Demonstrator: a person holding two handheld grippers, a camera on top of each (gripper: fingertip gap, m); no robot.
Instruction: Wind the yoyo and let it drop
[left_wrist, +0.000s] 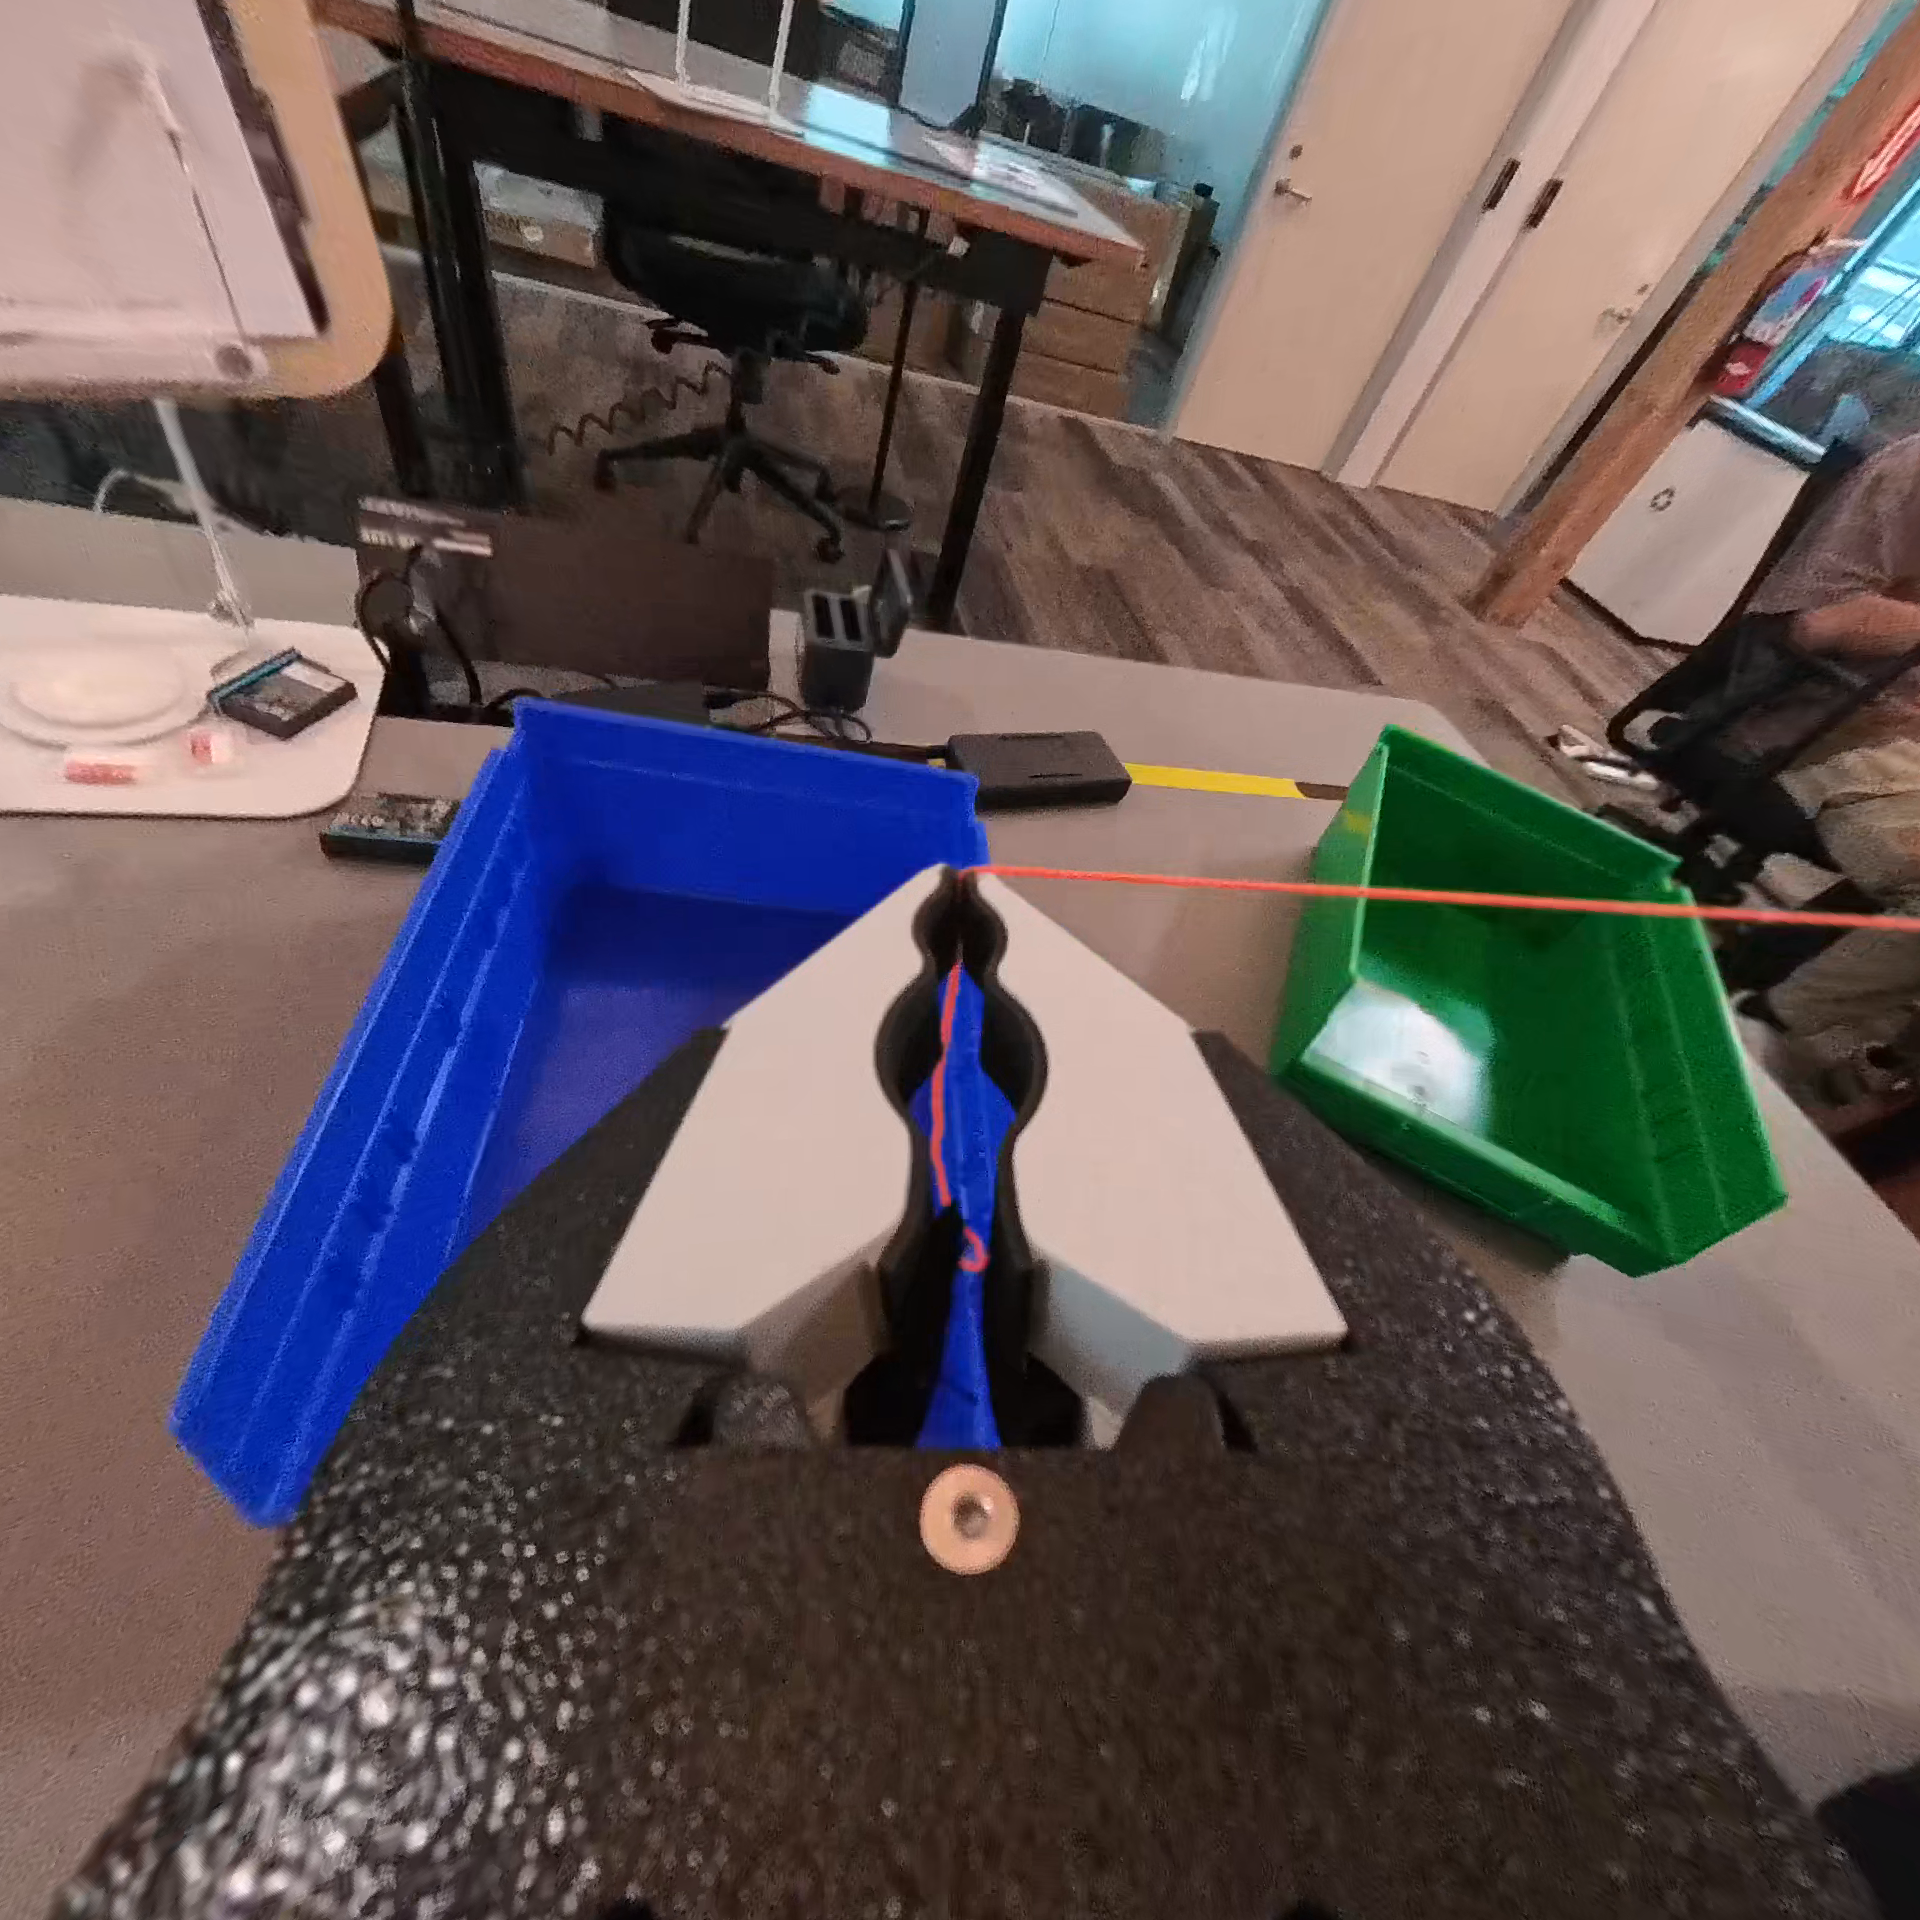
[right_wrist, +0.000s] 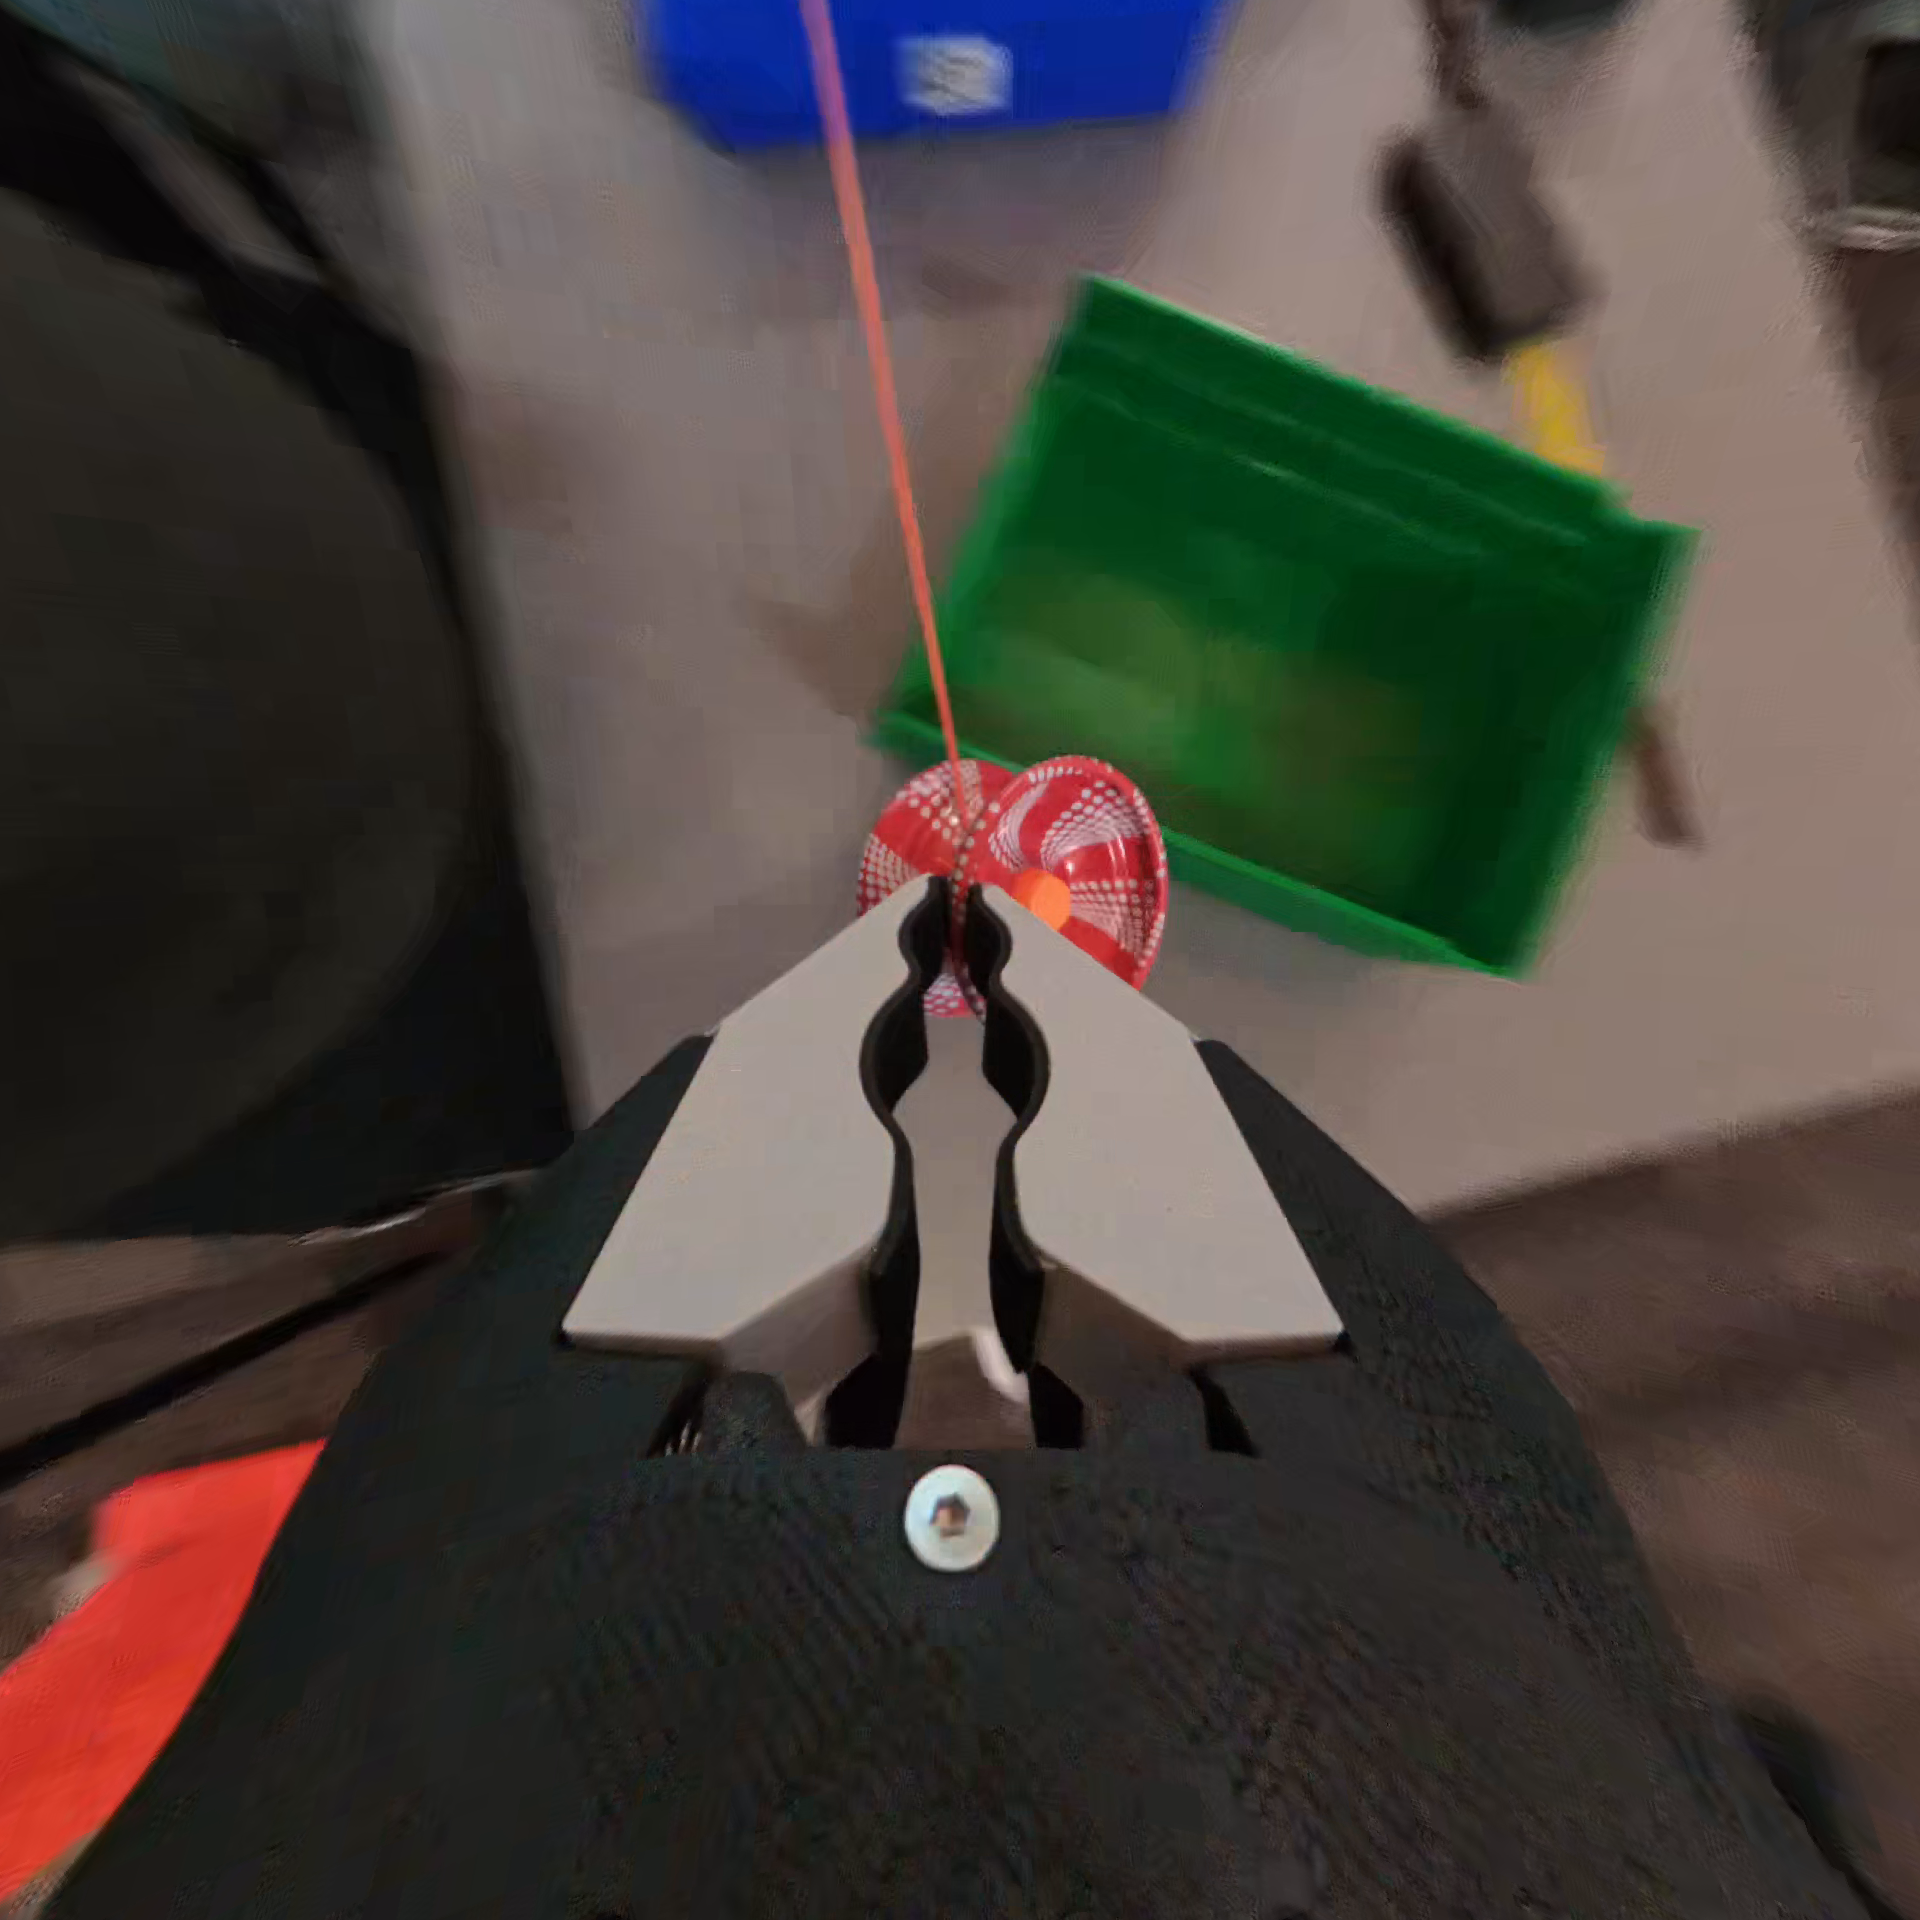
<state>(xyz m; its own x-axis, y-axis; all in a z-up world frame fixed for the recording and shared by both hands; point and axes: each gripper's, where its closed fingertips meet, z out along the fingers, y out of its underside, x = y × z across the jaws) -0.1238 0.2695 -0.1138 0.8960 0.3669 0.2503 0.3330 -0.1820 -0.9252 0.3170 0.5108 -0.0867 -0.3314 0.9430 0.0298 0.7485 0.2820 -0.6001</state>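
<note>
Left gripper: the grey-fingered left gripper (left_wrist: 957, 881) sat at the centre of the left wrist view, its jaws pressed together at the tips on the thin red string (left_wrist: 1455, 899); a loose end of that string curled down the gap between the fingers.
String: from the left tips it ran taut to the right edge of the frame, passing in front of the green plastic bin (left_wrist: 1558, 1039); in the right wrist view it rose from the yoyo to the top edge.
Yoyo: the red metal yoyo with white dotted swirls and an orange hub (right_wrist: 1023, 873) sat at the centre of the right wrist view, right at the fingertips of the right gripper (right_wrist: 956, 883).
Right gripper: its tips were closed on the rim of one yoyo half, the other half jutting right.
Bins: a blue plastic bin (left_wrist: 436, 1039) lay left of centre behind the left gripper, on the grey table (left_wrist: 156, 1039); the green bin stood at the right.
Focus: the right wrist view's background was blurred.
</note>
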